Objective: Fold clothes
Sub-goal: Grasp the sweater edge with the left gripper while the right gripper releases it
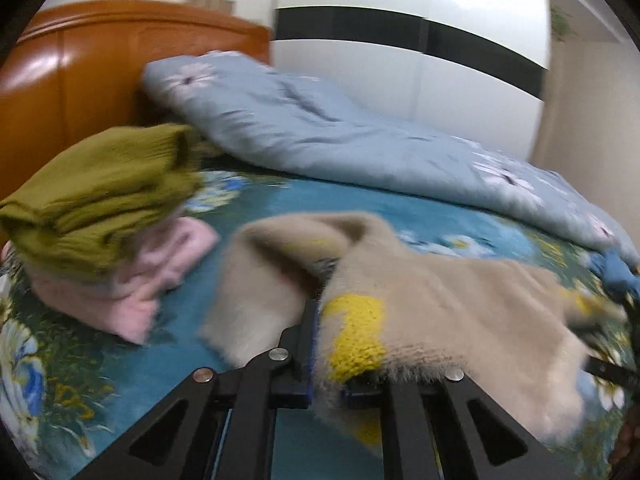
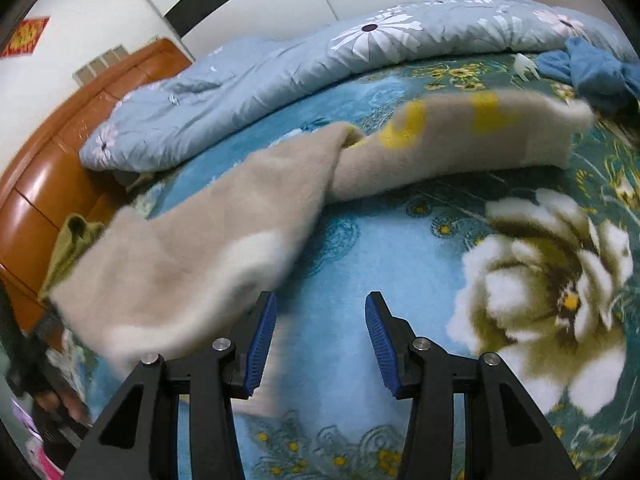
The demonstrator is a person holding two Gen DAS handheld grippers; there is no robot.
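Observation:
A fuzzy beige sweater with yellow patches lies rumpled across the floral bedspread. My left gripper is shut on a fold of it near one yellow patch, and the cloth drapes over and hides the right finger. In the right wrist view the same sweater stretches from lower left to upper right, blurred. My right gripper stands open just above the bedspread, with the sweater's hem beside its left finger and only a blurred edge of cloth near the pad.
A folded olive garment sits on a folded pink one at the left. A light blue flowered quilt lies along the back, before an orange wooden headboard. A blue garment lies far right. A hand shows at lower left.

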